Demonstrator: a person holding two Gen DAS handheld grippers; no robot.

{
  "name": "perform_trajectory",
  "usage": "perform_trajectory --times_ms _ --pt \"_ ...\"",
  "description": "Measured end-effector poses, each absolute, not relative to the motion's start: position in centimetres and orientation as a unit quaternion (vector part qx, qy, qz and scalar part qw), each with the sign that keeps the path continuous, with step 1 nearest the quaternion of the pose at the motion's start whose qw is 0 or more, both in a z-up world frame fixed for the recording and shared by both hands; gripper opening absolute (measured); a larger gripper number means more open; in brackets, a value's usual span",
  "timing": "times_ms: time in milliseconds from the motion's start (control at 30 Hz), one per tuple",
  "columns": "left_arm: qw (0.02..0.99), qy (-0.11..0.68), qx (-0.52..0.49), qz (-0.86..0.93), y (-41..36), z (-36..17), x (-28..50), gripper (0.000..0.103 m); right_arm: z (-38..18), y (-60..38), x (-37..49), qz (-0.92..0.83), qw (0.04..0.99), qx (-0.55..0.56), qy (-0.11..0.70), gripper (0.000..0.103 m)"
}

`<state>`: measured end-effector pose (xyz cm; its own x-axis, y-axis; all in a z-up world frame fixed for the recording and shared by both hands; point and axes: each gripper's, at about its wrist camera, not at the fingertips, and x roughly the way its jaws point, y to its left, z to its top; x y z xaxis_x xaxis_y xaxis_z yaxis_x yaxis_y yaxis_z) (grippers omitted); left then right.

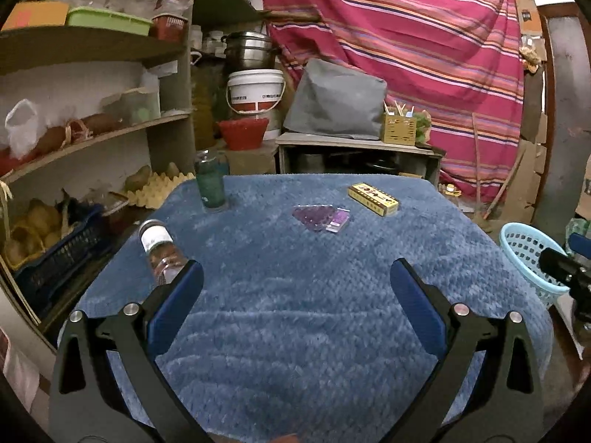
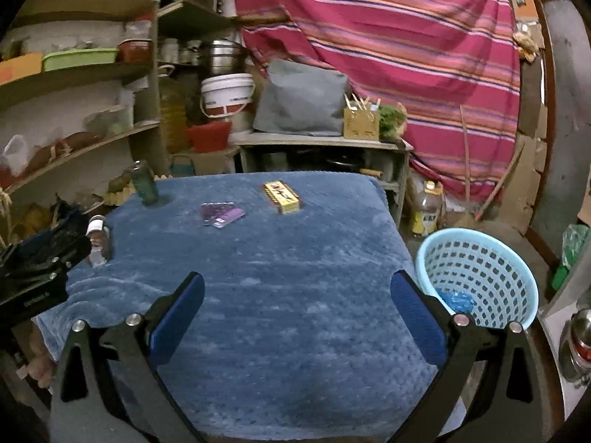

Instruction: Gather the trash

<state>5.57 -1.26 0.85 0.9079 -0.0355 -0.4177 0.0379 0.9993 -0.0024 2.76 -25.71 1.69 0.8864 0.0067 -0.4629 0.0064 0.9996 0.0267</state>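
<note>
On the blue blanket (image 1: 295, 313) lie a yellow box (image 1: 373, 194), a purple wrapper (image 1: 322, 217) and a clear bottle with a white label (image 1: 159, 245) on its side at the left edge. A green bottle (image 1: 211, 184) stands at the far left corner. My left gripper (image 1: 295, 288) is open over the near blanket, its left pad beside the clear bottle, nothing between the jaws. My right gripper (image 2: 297, 301) hangs open and empty over the blanket's near right part. To its right stands a light blue basket (image 2: 480, 277) with a blue crumpled thing (image 2: 456, 301) inside. The yellow box (image 2: 281, 193), purple wrapper (image 2: 221, 215) and clear bottle (image 2: 98, 241) show here too.
Shelves (image 1: 92, 136) crowded with bags and containers line the left side. Behind the table stand a low cabinet (image 1: 354, 155), a white bucket (image 1: 255, 90) and a striped cloth (image 1: 406, 55). A yellow oil bottle (image 2: 426, 206) stands on the floor by the basket.
</note>
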Motion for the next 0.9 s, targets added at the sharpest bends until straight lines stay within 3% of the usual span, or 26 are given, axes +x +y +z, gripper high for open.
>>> perform_trajectory --times_ms 900 --pt "0.977 0.212 0.009 -0.003 -0.9 -0.8 4.0 0.098 -0.3 -24.1 2.2 -0.052 0.974 0.001 0.221 0.098"
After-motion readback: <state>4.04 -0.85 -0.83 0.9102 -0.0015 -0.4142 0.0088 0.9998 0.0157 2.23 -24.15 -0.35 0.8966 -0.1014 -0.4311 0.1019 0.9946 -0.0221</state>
